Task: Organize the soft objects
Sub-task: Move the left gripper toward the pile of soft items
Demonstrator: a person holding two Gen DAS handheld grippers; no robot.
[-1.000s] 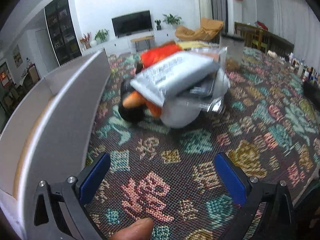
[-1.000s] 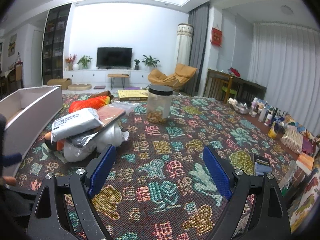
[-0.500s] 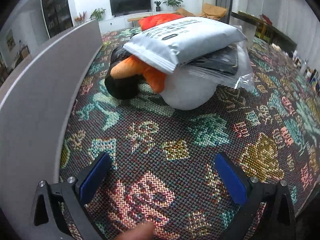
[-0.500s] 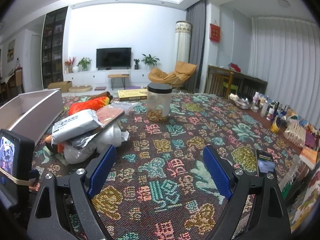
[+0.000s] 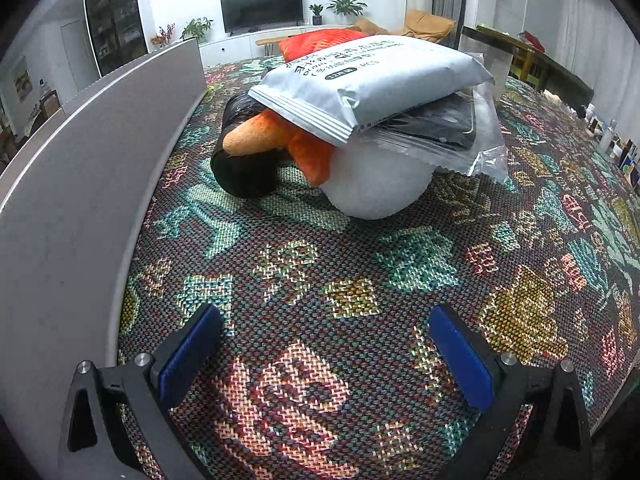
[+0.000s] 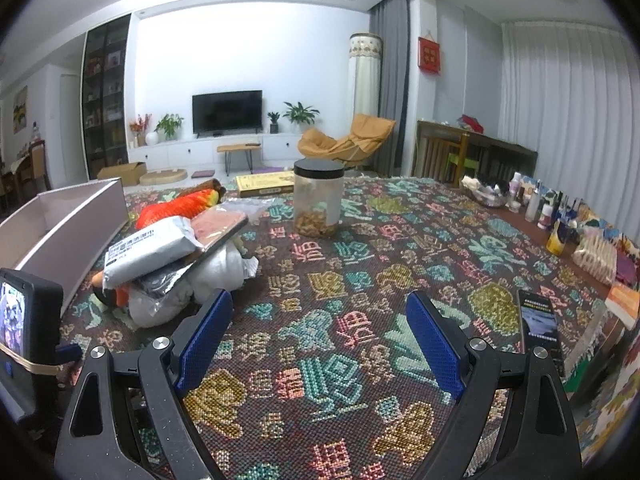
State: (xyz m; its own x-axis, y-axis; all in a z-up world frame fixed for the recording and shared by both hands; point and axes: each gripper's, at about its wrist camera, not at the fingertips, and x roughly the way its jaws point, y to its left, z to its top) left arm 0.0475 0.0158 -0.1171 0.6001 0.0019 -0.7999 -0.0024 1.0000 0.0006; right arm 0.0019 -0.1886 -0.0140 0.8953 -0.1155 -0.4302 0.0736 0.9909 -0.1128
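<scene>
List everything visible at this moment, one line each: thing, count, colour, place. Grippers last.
Wipes pack: 1, grey-white, top of the pile.
Plush toy: 1, black, orange and white, under the pack.
Clear bag: 1, dark contents, between pack and plush.
Red plush: 1, red-orange, behind the pile.
Box: 1, grey, open, left of the pile.
Jar: 1, clear, black lid, mid-table.
Yellow box: 1, behind the jar.
Tablecloth: 1, multicoloured woven.
Bottles: several, right edge.
Left gripper: blue pads, open, empty.
Right gripper: blue pads, open, empty.
</scene>
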